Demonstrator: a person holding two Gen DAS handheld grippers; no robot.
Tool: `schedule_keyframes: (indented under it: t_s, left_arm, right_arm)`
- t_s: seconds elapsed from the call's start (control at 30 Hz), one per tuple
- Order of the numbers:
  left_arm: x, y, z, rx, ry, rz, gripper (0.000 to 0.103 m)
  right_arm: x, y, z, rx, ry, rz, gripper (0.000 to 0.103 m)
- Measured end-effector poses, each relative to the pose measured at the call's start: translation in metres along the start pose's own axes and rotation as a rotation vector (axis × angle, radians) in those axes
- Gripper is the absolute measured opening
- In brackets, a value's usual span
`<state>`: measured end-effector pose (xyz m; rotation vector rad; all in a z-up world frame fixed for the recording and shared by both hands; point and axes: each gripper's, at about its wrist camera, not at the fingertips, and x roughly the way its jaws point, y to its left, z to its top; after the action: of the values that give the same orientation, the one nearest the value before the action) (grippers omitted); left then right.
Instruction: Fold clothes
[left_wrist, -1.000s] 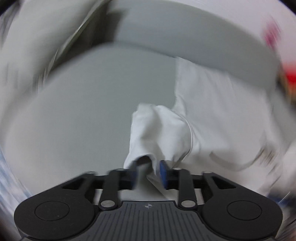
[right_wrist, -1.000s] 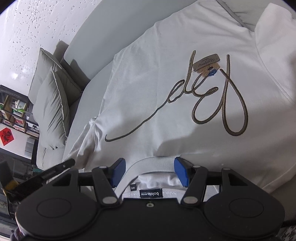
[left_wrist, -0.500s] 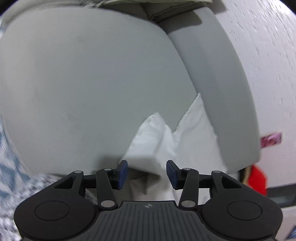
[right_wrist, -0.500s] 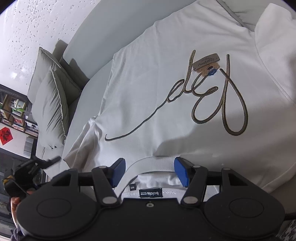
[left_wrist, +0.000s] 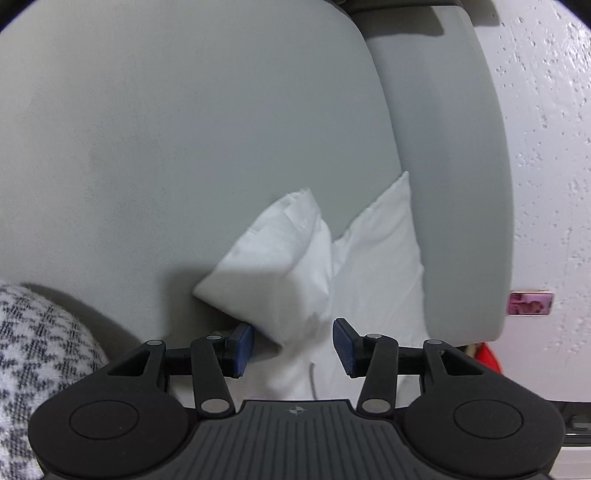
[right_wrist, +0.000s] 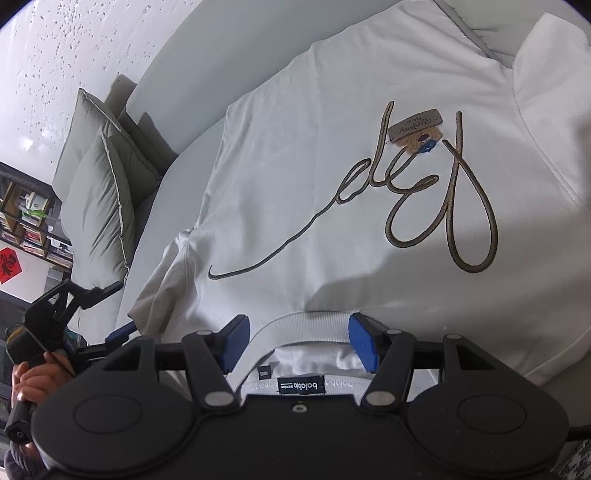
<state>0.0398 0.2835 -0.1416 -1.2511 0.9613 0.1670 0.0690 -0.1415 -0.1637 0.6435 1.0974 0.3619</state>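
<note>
The T-shirt (right_wrist: 332, 177) lies flat on the sofa seat (right_wrist: 184, 170), 2 cushions (right_wrist: 99, 206) at its left, collar (right_wrist: 306, 325) nearest, backrest (right_wrist: 221, 59) behind.

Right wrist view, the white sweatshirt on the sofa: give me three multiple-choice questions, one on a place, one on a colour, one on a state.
1. Where does the hang tag lie on the sweatshirt?
A. on the chest lettering
B. on the collar
C. on a sleeve

2. What colour is the script lettering?
A. red
B. olive-brown
C. blue

3. How does the right gripper stand?
A. shut on the tag
B. shut on nothing
C. open, astride the collar

Answers:
1 A, the tag rests among the letters on the chest.
2 B, the stitched strokes read olive-brown on white.
3 C, the blue pads stand apart at either end of the ribbed collar.
</note>
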Motion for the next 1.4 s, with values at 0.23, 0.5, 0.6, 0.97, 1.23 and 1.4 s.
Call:
schedule_keyframes:
  t_s: [0.23,0.5,0.6,0.97,1.23,1.4]
  left_arm:
    - [0.003,0.021,0.013,-0.024,-0.057,-0.007,0.044]
    - [0.003,0.038,0.032,-0.097,-0.113,0.028,0.03]
    - [0.003,0.043,0.037,-0.108,-0.129,0.04,0.017]
    - [-0.013,-0.049,0.019,0.632,-0.466,0.413,0.0]
    - [0.035,-0.045,0.032,0.829,-0.299,0.797,0.009]
    - [-0.015,-0.045,0.036,0.767,-0.401,0.609,0.018]
  right_arm:
    - [0.001,-0.002,0.001,0.004,0.002,0.008,0.059]
    - [0.002,-0.001,0.002,0.001,0.004,0.011,0.06]
    - [0.002,-0.001,0.002,0.0,0.003,0.012,0.061]
    - [0.002,0.004,0.002,-0.021,0.006,-0.004,0.062]
    - [0.001,0.003,0.001,-0.025,0.009,0.0,0.064]
    - [0.0,0.0,0.001,-0.012,0.007,0.017,0.064]
